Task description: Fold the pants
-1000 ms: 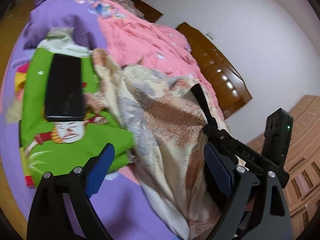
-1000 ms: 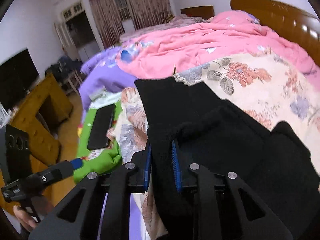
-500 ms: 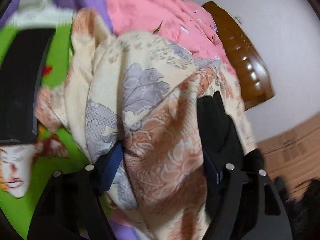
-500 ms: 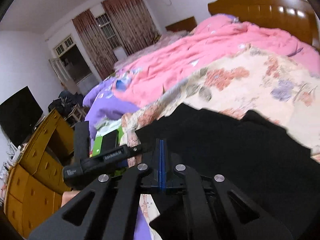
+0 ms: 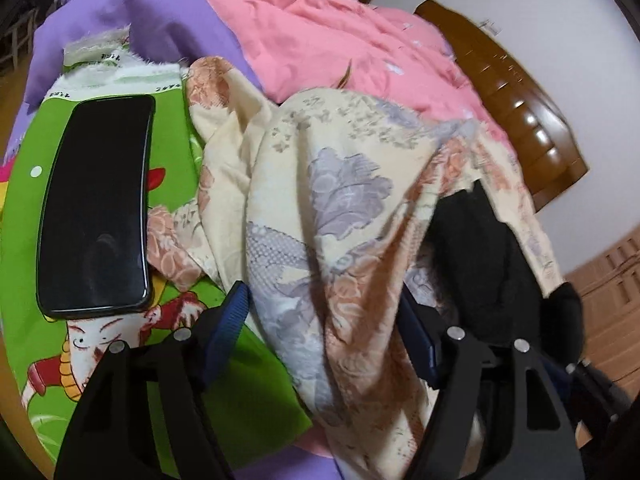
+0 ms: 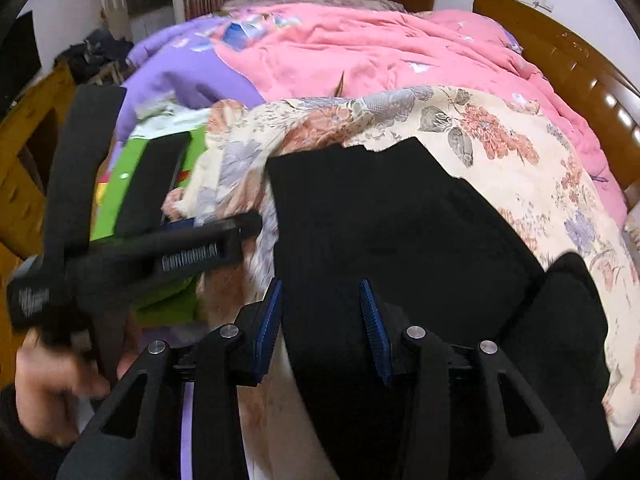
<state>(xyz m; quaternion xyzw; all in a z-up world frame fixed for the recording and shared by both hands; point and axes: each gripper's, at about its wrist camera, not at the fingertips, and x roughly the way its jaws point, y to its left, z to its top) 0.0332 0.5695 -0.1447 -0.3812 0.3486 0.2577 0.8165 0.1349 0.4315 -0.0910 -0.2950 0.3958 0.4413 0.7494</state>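
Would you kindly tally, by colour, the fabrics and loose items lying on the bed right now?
Black: 2, the folded black pants and the black smartphone
Pink: 1, the pink quilt
Purple: 1, the purple sheet
Green: 1, the green cartoon-print cloth
Cream: 1, the cream floral blanket
Total: 6

White selvedge strip of green cartoon-print cloth (image 5: 116, 76), ahead-left of the tool: small dark printed characters, illegible. Nothing else readable.
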